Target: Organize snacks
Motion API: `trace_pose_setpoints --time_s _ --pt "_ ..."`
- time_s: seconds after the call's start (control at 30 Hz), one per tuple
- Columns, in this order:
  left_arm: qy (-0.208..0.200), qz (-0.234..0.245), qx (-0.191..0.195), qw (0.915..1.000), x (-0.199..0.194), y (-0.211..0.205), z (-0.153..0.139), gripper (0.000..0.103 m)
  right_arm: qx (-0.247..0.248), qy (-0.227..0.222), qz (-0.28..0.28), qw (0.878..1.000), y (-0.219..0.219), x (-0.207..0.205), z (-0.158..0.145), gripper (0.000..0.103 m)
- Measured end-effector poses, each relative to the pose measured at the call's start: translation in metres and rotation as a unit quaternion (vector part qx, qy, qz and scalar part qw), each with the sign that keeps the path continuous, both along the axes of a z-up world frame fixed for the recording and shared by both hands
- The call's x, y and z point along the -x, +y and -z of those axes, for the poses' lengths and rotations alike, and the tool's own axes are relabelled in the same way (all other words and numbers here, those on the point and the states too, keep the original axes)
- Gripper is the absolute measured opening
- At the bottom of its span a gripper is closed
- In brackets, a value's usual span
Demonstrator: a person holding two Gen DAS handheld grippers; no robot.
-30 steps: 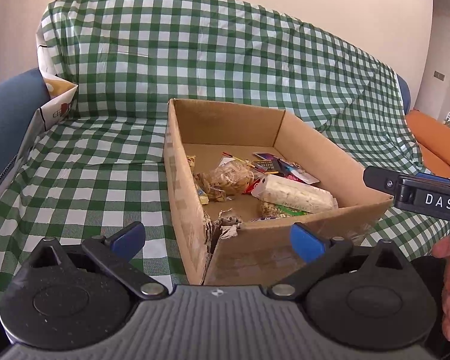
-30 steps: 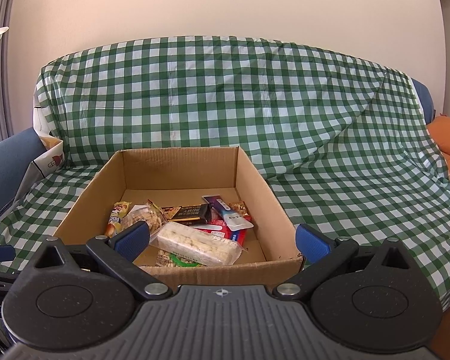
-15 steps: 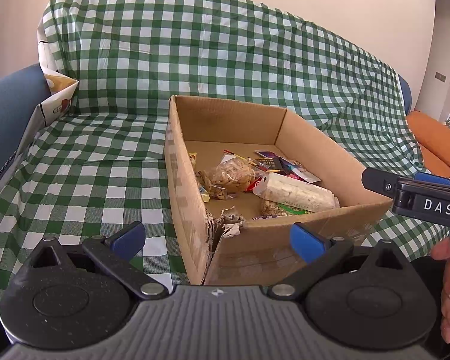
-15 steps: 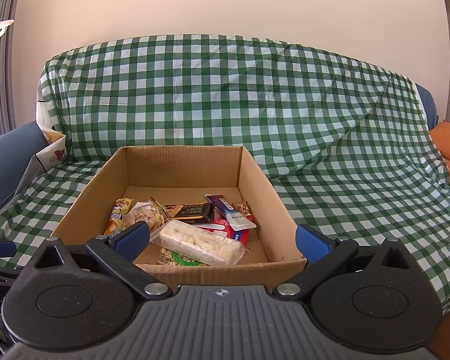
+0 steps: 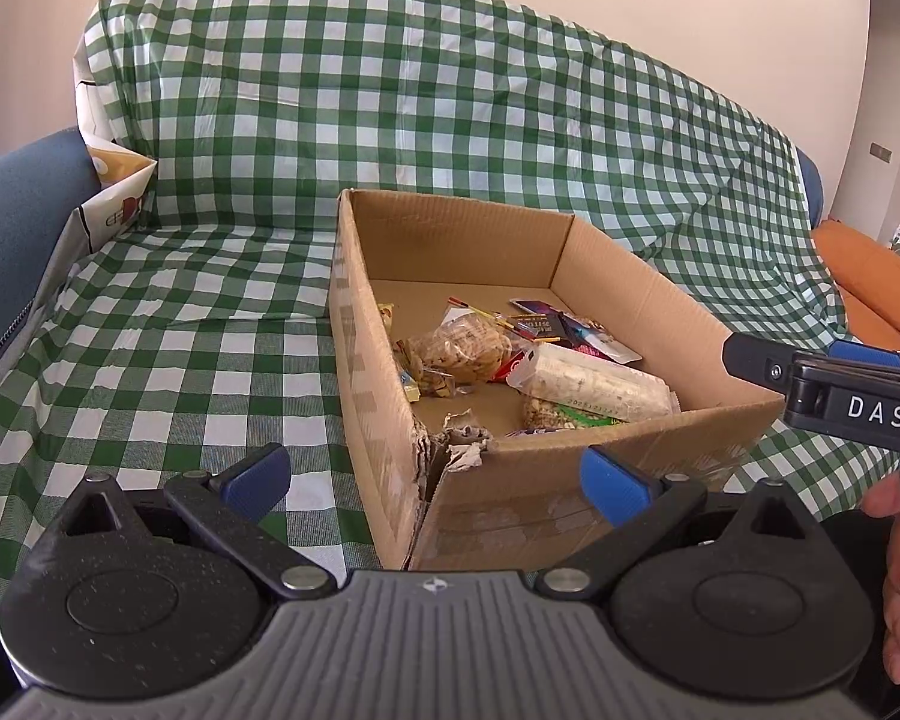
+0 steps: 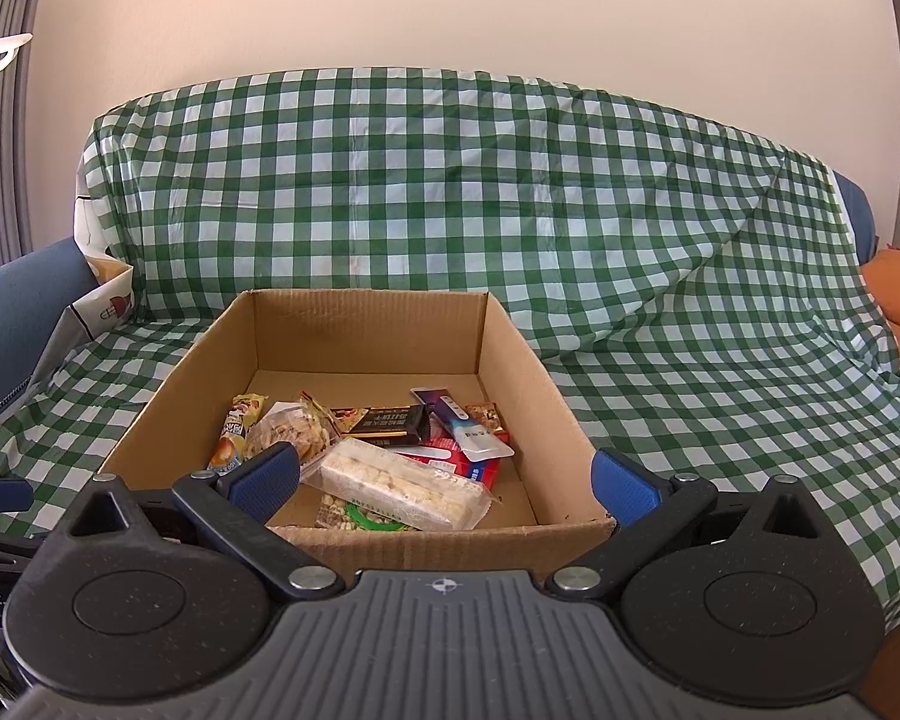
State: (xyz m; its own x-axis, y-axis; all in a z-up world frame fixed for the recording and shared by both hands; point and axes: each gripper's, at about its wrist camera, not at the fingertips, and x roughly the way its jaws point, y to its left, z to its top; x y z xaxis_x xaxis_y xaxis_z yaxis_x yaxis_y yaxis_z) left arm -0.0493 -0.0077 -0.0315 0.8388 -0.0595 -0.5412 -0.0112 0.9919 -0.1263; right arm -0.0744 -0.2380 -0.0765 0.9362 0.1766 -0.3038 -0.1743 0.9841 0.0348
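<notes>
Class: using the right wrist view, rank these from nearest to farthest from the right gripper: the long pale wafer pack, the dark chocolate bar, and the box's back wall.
From the right gripper:
1. Long pale wafer pack, at the box's near end, between the open jaws.
2. Dark chocolate bar, mid-box, just behind it.
3. Back wall of the cardboard box, at the far end.

Matt corrugated cardboard box [image 6: 513, 360], corner torn; glossy plastic snack wrappers [image 6: 399, 480]; checked cloth [image 6: 450, 180].

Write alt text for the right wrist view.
An open cardboard box of wrapped snacks sits on a green checked cloth over a sofa. The right gripper, open and empty, frames it from the near side.
</notes>
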Motion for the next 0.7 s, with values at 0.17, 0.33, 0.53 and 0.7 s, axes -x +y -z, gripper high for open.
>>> trace_pose_setpoints --time_s 0.17,0.33,0.53,0.7 --pt "0.000 0.000 0.000 1.0000 0.0001 0.0000 0.0001 0.103 0.000 0.000 0.000 1.000 0.0005 0.0006 -0.0004 0.102" --pt "0.000 0.000 0.001 1.0000 0.0001 0.0003 -0.0003 0.103 0.001 -0.001 -0.001 1.000 0.0004 0.0000 -0.0003 0.102" --pt "0.000 0.000 0.001 1.0000 0.0003 0.0004 0.0004 0.103 0.001 -0.001 0.000 1.000 0.0009 0.0006 -0.0004 0.102" --pt "0.000 0.000 0.002 1.0000 0.0005 0.0006 0.0007 0.103 0.002 -0.001 0.000 1.000 0.0014 0.0008 -0.0005 0.102"
